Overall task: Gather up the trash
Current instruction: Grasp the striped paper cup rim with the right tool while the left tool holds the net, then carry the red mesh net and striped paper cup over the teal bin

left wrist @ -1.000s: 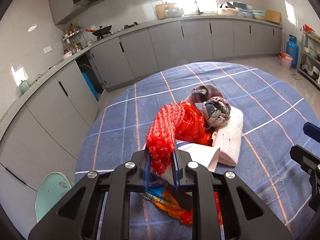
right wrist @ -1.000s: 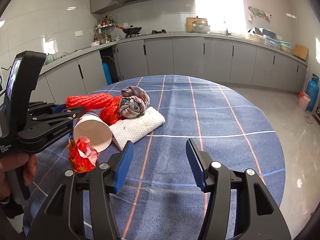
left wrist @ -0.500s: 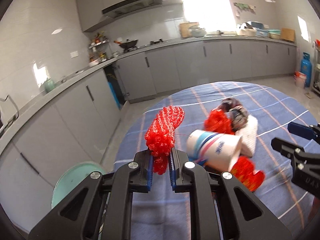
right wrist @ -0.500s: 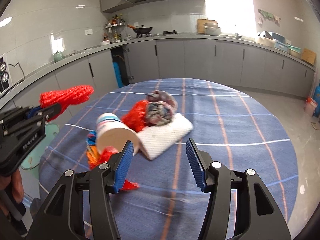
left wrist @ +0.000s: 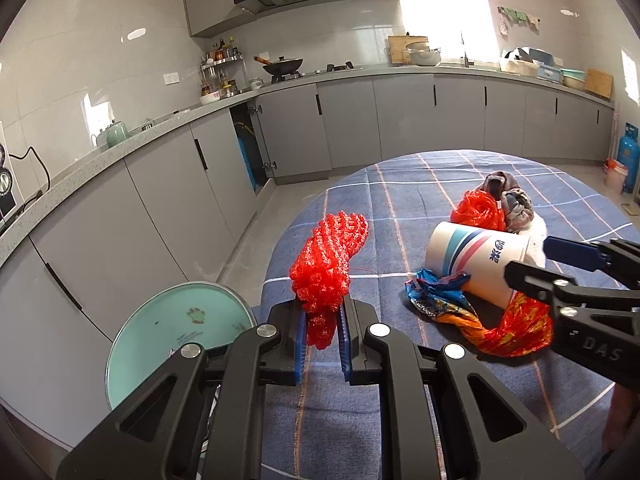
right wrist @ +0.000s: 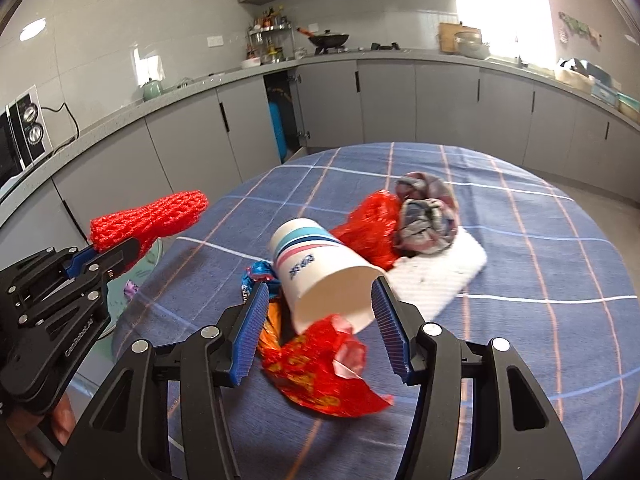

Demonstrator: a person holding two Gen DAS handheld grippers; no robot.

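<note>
My left gripper [left wrist: 322,332] is shut on a red foam net [left wrist: 328,260], held up past the left edge of the round table [left wrist: 400,184]. The right wrist view shows the net [right wrist: 148,220] sticking out of that gripper [right wrist: 100,260] at far left. A paper cup [right wrist: 316,264] with blue and pink stripes lies on its side, mouth toward me. My right gripper [right wrist: 320,292] stands open with a finger on either side of the cup's rim. Under the cup lie a red-orange wrapper [right wrist: 320,372] and a blue wrapper [right wrist: 256,276].
A bin with a teal lid [left wrist: 180,328] stands on the floor beside the table's left edge. Behind the cup are a red plastic bag [right wrist: 372,224], a crumpled cloth [right wrist: 428,212] and a white towel [right wrist: 440,276]. Grey cabinets line the walls.
Both grippers swung left. The left one carried the red net off the pile toward the table's left edge and the teal lid. The right one came up to the cup, now between its fingers.
</note>
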